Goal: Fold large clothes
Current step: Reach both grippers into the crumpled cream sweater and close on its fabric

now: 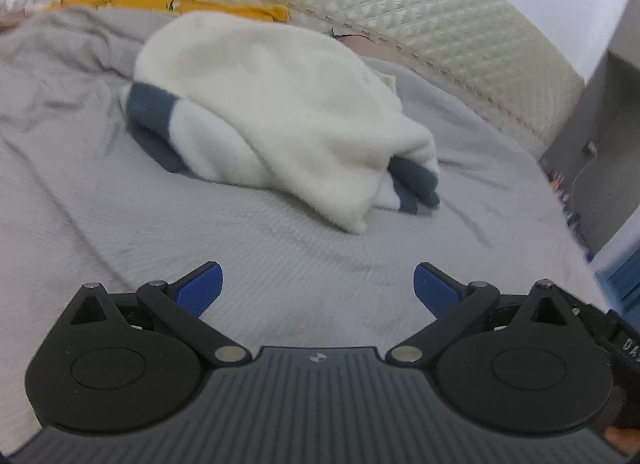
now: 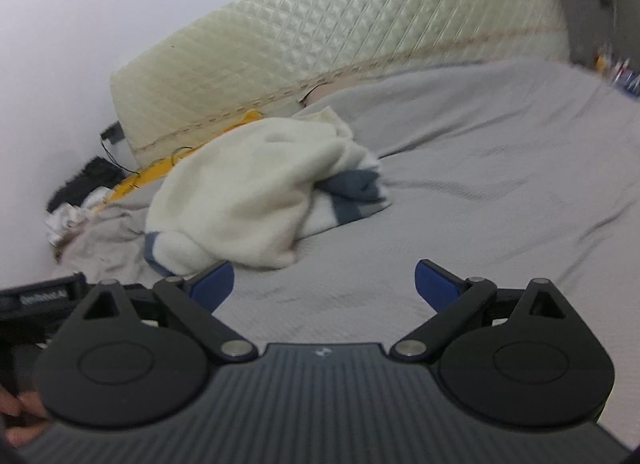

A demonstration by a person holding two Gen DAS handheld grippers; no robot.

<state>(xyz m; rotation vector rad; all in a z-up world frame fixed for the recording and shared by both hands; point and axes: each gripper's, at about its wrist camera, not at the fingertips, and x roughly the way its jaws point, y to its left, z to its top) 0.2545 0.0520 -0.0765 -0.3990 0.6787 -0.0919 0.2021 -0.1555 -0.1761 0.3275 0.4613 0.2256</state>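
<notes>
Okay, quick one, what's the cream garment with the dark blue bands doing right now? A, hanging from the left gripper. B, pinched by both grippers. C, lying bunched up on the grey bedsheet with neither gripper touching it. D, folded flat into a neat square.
C: the cream garment sits in a rumpled heap on the grey bedsheet, while the left gripper and right gripper are open and short of it.

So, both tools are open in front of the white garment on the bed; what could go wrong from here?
1. The white garment lies bunched, its dark blue bands tucked under; a tool may pinch several layers and fold it crookedly.
2. The grey bedsheet is loose and wrinkled, so the left tool or right tool could catch it too.
</notes>
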